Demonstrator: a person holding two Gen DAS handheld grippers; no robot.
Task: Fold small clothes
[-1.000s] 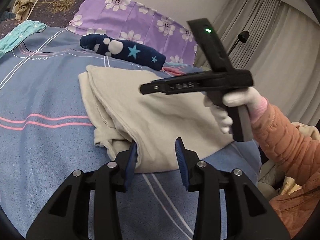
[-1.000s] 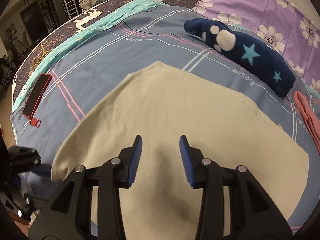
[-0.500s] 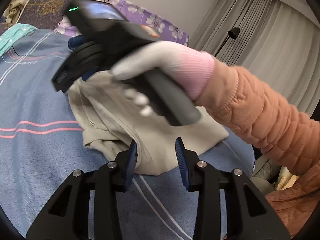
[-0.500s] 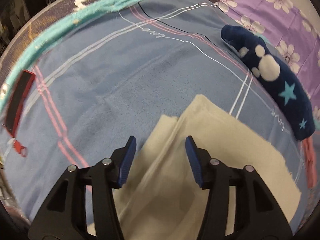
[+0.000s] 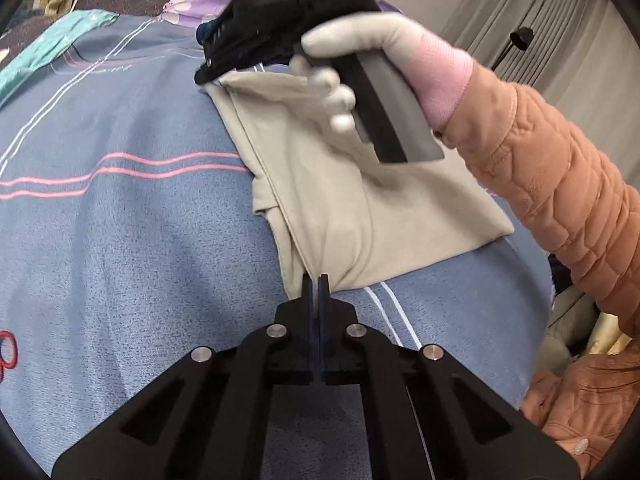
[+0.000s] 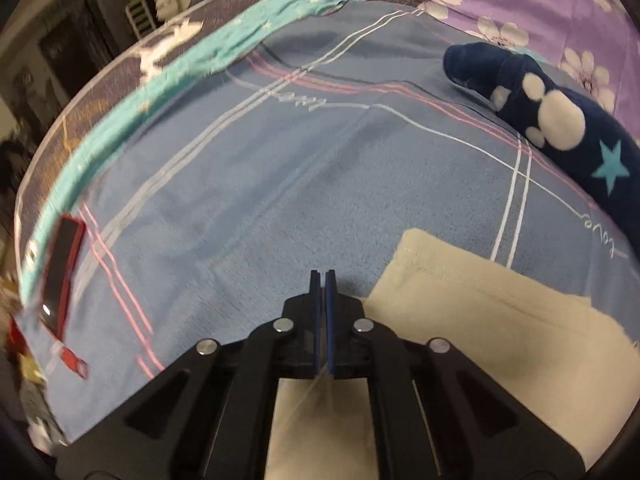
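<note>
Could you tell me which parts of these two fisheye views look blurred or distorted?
Left wrist view: the white-gloved hand is motion-smeared; the beige folded garment stays sharp.
Right wrist view: the red-cased phone at the left edge is streaked; the blue plaid blanket bulges with lens curvature.

closed right gripper [image 6: 321, 276], beige garment [image 6: 480, 320], blue blanket [image 6: 280, 180]

a folded garment [image 5: 352, 200] lies on the bed [image 5: 120, 240]. the left gripper [image 5: 318, 284] sits at the garment's near corner, the right gripper [image 5: 208, 74] at its far corner, with the person's hand [image 5: 360, 52] above the garment. behind it lies a soft toy [image 6: 560, 128], pillows [image 6: 540, 4] beyond. a phone [image 6: 60, 276] lies at the bed's left edge.
</note>
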